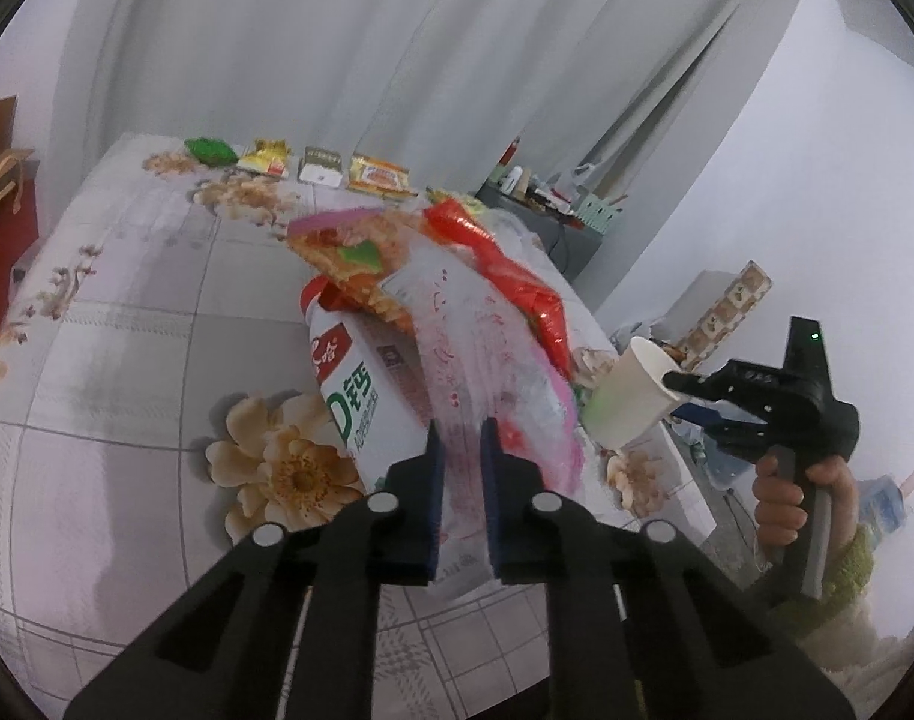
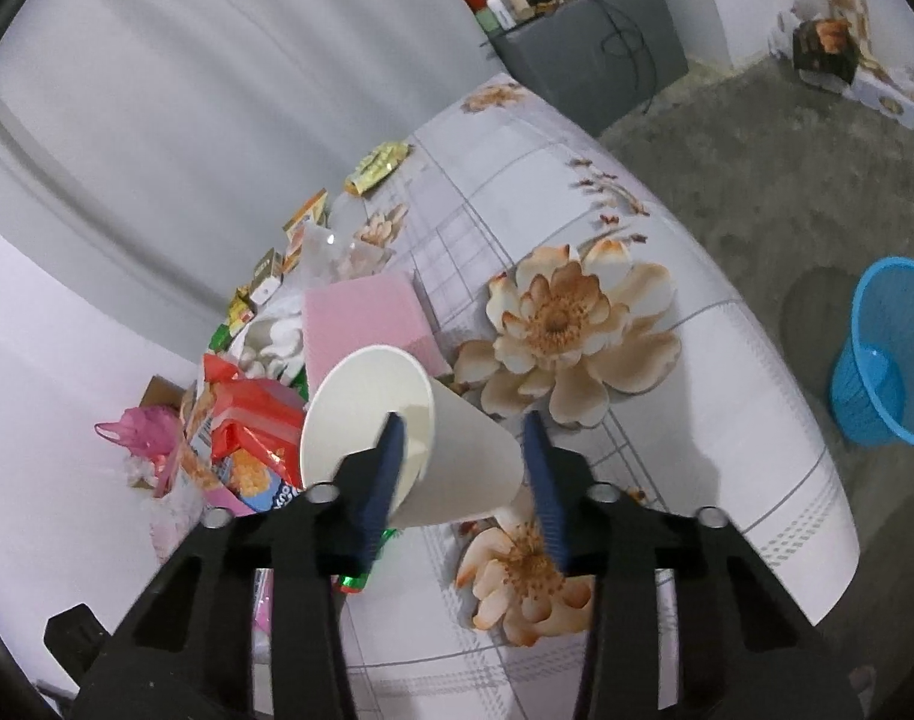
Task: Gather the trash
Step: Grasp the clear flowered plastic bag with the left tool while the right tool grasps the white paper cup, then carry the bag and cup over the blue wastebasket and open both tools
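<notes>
Your left gripper is nearly closed, pads pinching the edge of a thin plastic bag (clear with pink print). The bag lies on the table, stuffed with trash: a milk bottle, snack wrappers, a red foil pack.

Your right gripper straddles the wall of a paper cup: 1 finger inside the mouth, the other outside. In the right wrist view there is a gap between the outer pad and the cup, so I cannot tell if the grip is firm. In the left wrist view the cup is tilted, mouth up and left, just beside the bag.

4 more packets sit in a row at the table's far edge. A blue basket stands on the floor, well apart from the table.
</notes>
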`<state>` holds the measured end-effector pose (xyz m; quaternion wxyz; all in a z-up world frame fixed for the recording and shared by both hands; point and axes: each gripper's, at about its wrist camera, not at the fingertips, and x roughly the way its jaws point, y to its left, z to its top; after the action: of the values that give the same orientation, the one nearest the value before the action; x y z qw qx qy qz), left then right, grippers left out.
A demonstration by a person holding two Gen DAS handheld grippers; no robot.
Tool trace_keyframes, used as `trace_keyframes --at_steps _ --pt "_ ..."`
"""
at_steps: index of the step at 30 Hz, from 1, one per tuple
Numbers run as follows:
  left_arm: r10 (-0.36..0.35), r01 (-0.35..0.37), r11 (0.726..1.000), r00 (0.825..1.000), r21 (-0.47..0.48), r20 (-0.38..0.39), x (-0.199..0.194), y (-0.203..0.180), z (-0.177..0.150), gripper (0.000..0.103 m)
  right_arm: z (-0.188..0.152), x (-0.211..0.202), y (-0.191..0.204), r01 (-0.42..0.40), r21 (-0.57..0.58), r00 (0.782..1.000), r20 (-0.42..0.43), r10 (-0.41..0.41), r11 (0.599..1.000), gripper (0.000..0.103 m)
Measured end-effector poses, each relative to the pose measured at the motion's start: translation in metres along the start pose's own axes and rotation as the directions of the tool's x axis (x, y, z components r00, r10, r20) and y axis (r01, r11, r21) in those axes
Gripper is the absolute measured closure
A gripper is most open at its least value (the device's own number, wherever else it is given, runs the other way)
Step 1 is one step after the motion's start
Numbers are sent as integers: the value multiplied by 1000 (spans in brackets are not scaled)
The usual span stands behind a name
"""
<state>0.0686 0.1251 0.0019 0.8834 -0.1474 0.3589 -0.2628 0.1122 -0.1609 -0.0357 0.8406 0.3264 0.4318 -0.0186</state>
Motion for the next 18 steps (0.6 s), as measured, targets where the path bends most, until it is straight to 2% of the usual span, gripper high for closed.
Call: trace_keyframes --at_steps 1,6,18 --pt "-5 5 1000 1000 6 8 -3 -1 0 96 -1 -1 0 -5 1 1000 1 5 1000 75" --pt "-26 26 1000 999 18 35 -13 -6 3 99 0 -7 -2 -20 6 1000 3 20 1000 97" --pt "-67 53 994 988 97 142 -50 -36 20 102 -6 -37 -17 -98 46 994 60 95 994 100"
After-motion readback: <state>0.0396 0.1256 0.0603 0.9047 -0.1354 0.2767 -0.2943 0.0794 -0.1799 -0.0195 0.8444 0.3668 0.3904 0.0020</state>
